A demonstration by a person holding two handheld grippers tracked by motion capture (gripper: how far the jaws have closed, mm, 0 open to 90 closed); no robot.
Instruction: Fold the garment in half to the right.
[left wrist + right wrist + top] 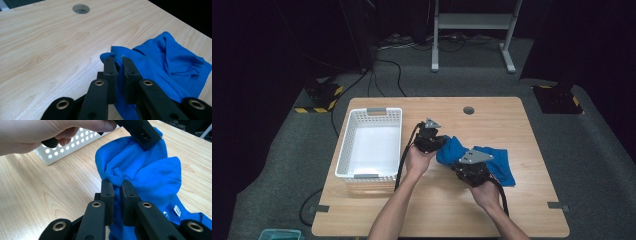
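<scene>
A blue cloth [502, 162] lies bunched on the wooden table [432, 210], right of centre. My left gripper [438, 146] is shut on the cloth's left edge; in the left gripper view the blue cloth [162, 62] runs between its jaws, with the left gripper [119, 65] pinching a fold. My right gripper [464, 167] is shut on the cloth's near edge. The right gripper view has the cloth [150, 170] clamped in my right gripper [117, 188], with the left gripper's jaw and the hand holding it at the top.
A white perforated basket [349, 137] stands empty on the table's left side and appears again as the basket [65, 145] behind the hand. A cable hole [468, 110] lies near the far edge. Black cables trail from both grippers.
</scene>
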